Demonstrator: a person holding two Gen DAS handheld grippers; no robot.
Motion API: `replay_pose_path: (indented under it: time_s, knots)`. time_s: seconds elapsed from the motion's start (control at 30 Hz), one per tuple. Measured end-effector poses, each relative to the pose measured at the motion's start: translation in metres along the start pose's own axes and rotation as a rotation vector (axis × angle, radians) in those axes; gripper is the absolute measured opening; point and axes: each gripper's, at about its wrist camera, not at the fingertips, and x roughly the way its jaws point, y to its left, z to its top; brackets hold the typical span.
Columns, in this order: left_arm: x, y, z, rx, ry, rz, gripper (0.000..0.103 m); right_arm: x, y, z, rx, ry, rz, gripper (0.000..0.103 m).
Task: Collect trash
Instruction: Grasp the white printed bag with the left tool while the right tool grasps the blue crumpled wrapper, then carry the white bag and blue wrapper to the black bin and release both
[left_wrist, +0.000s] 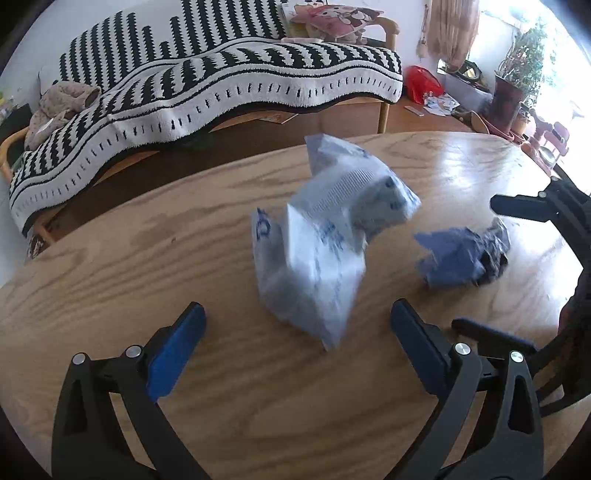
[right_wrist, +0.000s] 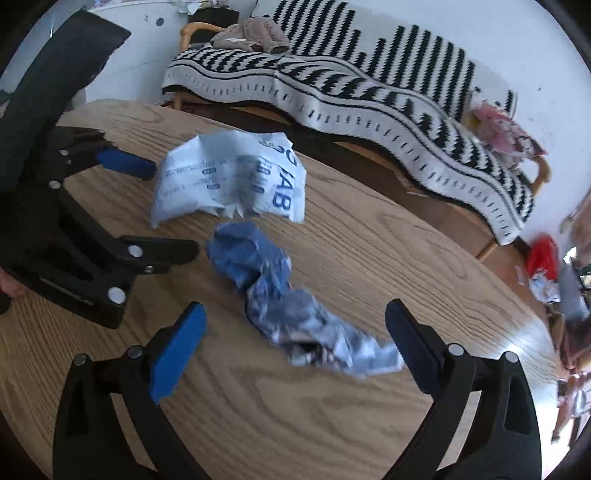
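A crumpled white plastic bag with blue print (left_wrist: 328, 240) lies on the round wooden table (left_wrist: 147, 258), just ahead of my left gripper (left_wrist: 297, 317), which is open and empty. It also shows in the right wrist view (right_wrist: 229, 177). A crumpled blue wrapper (right_wrist: 280, 295) lies between the spread fingers of my right gripper (right_wrist: 295, 321), which is open and empty. The wrapper shows in the left wrist view (left_wrist: 461, 258) to the right of the bag, between the right gripper's fingers (left_wrist: 517, 206). The left gripper (right_wrist: 155, 206) shows at the left of the right wrist view, beside the bag.
A sofa under a black-and-white striped blanket (left_wrist: 221, 81) stands behind the table, with a plush toy (left_wrist: 59, 107) and pink cushions (left_wrist: 340, 18) on it. A red bag (left_wrist: 424, 83), papers and potted plants (left_wrist: 517, 74) sit on the floor at the right.
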Motion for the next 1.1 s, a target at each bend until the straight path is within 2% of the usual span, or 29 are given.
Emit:
replay_pose_path:
  time_s: [0.07, 0.13, 0.17, 0.2, 0.23, 0.3, 0.37, 0.53, 0.73, 0.97, 1.1]
  knots:
    - [0.004, 0.002, 0.006, -0.002, -0.001, 0.000, 0.097, 0.003, -0.003, 0.003, 0.022, 0.008, 0.044, 0.088]
    - [0.006, 0.004, 0.008, -0.006, -0.002, 0.001, 0.096, 0.002, -0.006, 0.003, 0.047, 0.000, 0.064, 0.057]
    - [0.006, 0.004, 0.009, -0.005, -0.005, 0.002, 0.096, 0.001, -0.007, 0.004, 0.056, -0.003, 0.066, 0.050]
    - [0.005, 0.003, 0.009, -0.003, -0.008, 0.002, 0.090, 0.000, -0.007, 0.003, 0.065, -0.002, 0.069, 0.046]
    - [0.002, 0.002, 0.008, 0.000, -0.024, 0.002, 0.070, -0.003, -0.005, 0.000, 0.068, -0.003, 0.066, 0.044]
    - [-0.005, 0.000, 0.006, 0.008, -0.052, 0.002, 0.044, -0.010, 0.001, -0.006, 0.075, -0.004, 0.057, 0.042]
    - [-0.009, -0.003, -0.001, 0.009, -0.053, -0.003, 0.040, -0.020, 0.006, -0.016, 0.103, 0.000, 0.045, 0.042]
    - [-0.035, -0.012, -0.037, 0.005, -0.052, -0.010, 0.039, -0.076, 0.025, -0.069, 0.237, 0.023, 0.034, 0.041]
    - [-0.094, -0.039, -0.091, 0.020, -0.050, -0.023, 0.038, -0.157, 0.063, -0.137, 0.325, 0.039, -0.013, 0.041]
    - [-0.173, -0.084, -0.137, 0.043, -0.082, -0.061, 0.038, -0.238, 0.082, -0.191, 0.415, 0.019, -0.065, 0.041]
    - [-0.195, -0.102, -0.159, 0.045, -0.086, -0.090, 0.038, -0.271, 0.078, -0.216, 0.481, -0.013, -0.088, 0.041]
